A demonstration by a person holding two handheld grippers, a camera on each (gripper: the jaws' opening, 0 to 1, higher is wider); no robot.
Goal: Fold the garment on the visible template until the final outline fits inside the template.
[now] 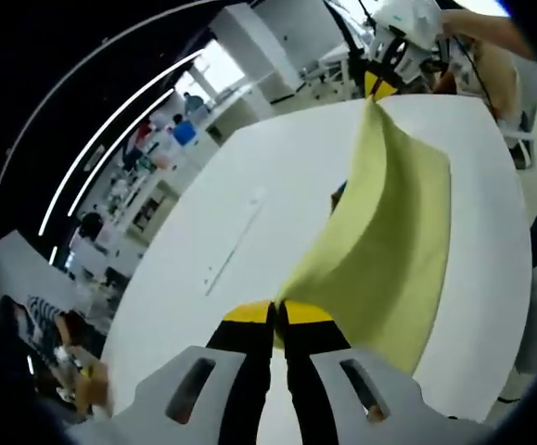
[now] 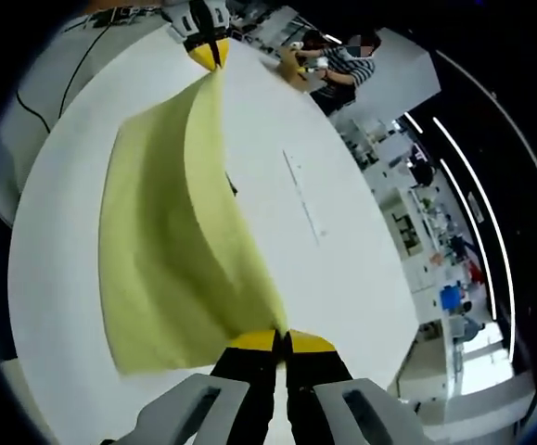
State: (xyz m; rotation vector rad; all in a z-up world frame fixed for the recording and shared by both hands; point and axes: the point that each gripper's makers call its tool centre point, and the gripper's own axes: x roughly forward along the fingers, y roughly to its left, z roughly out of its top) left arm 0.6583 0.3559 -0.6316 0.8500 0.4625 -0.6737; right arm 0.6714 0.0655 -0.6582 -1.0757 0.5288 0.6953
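A pale yellow garment (image 1: 389,241) hangs stretched between both grippers above the white table (image 1: 249,185), its lower part sagging onto the tabletop. My left gripper (image 1: 278,313) is shut on one corner of the cloth. At the far end, the right gripper (image 1: 377,85) pinches the opposite corner. In the right gripper view the same garment (image 2: 166,250) runs from my right gripper (image 2: 282,341), shut on its near corner, up to the left gripper (image 2: 210,54) at the top. A dark edge under the cloth (image 1: 338,195) is partly hidden.
A thin taped line (image 1: 236,241) runs across the white table. A seated person in a striped top (image 2: 342,65) is beyond the table's far side. Shelves and lab benches (image 1: 147,176) fill the background. A person's arm (image 1: 491,32) holds the right gripper.
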